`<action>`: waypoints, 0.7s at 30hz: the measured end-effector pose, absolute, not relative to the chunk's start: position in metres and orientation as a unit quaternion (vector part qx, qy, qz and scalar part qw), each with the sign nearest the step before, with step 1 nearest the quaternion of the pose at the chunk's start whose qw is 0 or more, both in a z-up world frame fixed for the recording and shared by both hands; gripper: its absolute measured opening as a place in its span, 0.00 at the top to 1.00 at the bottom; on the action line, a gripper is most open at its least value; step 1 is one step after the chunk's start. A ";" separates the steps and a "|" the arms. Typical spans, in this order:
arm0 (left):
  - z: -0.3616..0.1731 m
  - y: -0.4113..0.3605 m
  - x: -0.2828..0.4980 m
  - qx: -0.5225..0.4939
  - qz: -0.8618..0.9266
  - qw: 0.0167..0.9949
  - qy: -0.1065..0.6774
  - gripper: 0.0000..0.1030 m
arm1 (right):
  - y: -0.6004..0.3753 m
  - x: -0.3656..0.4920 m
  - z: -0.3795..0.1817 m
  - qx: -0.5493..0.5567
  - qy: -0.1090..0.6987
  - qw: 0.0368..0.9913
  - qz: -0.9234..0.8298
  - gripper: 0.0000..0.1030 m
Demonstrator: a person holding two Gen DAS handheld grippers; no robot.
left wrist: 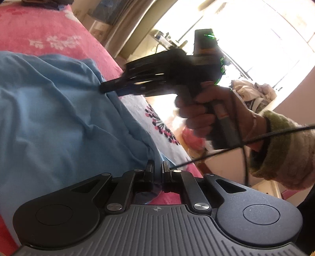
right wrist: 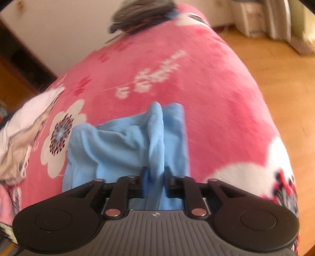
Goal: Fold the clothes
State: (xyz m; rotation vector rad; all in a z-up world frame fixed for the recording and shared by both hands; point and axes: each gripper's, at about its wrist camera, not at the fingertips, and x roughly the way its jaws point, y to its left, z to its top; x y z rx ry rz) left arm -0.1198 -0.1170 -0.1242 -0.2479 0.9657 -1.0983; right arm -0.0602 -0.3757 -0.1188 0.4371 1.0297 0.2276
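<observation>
No brand, label or writing can be read in either view. There is one light blue garment (right wrist: 126,145), lying rumpled on a pink blanket (right wrist: 206,94) printed with white flowers.

In the right wrist view, the right gripper (right wrist: 155,173) pinches a raised fold of the blue cloth between its two fingers. Beyond it lie one white-and-grey cloth (right wrist: 23,126) at the blanket's left edge, a dark heap (right wrist: 141,15) at its far end, and wooden floor (right wrist: 275,59) to the right.

In the left wrist view, the left gripper (left wrist: 157,169) has its two fingers drawn nearly together at the garment's near edge; whether cloth sits between them, I cannot tell. Only this view shows the other gripper from outside, its tips on the blue fabric, held by a hand (left wrist: 208,112) in a green knitted cuff (left wrist: 283,149), with one black cable (left wrist: 236,145) crossing in front and a bright window (left wrist: 246,29) behind.
</observation>
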 end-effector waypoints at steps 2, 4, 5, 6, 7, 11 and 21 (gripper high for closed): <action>-0.120 -0.127 -0.116 -0.091 -0.517 0.727 0.443 0.95 | -0.399 -0.081 -0.110 0.222 0.472 0.848 0.095 0.64; -0.116 -0.138 -0.112 -0.060 -0.539 0.710 0.449 0.95 | -0.425 -0.108 -0.100 0.240 0.457 0.853 0.081 0.64; -0.115 -0.145 -0.110 -0.042 -0.548 0.703 0.452 0.95 | -0.437 -0.122 -0.096 0.254 0.449 0.853 0.075 0.64; -0.113 -0.151 -0.108 -0.022 -0.556 0.695 0.456 0.95 | -0.449 -0.136 -0.094 0.269 0.442 0.853 0.069 0.64; -0.115 -0.159 -0.106 -0.008 -0.559 0.687 0.463 0.95 | -0.458 -0.149 -0.092 0.281 0.436 0.853 0.061 0.64; -0.128 -0.185 -0.097 0.016 -0.552 0.669 0.496 0.93 | -0.474 -0.193 -0.104 0.323 0.435 0.840 0.020 0.64; -0.117 -0.169 -0.116 -0.025 -0.550 0.698 0.457 0.51 | -0.444 -0.221 -0.112 0.345 0.466 0.814 0.033 0.64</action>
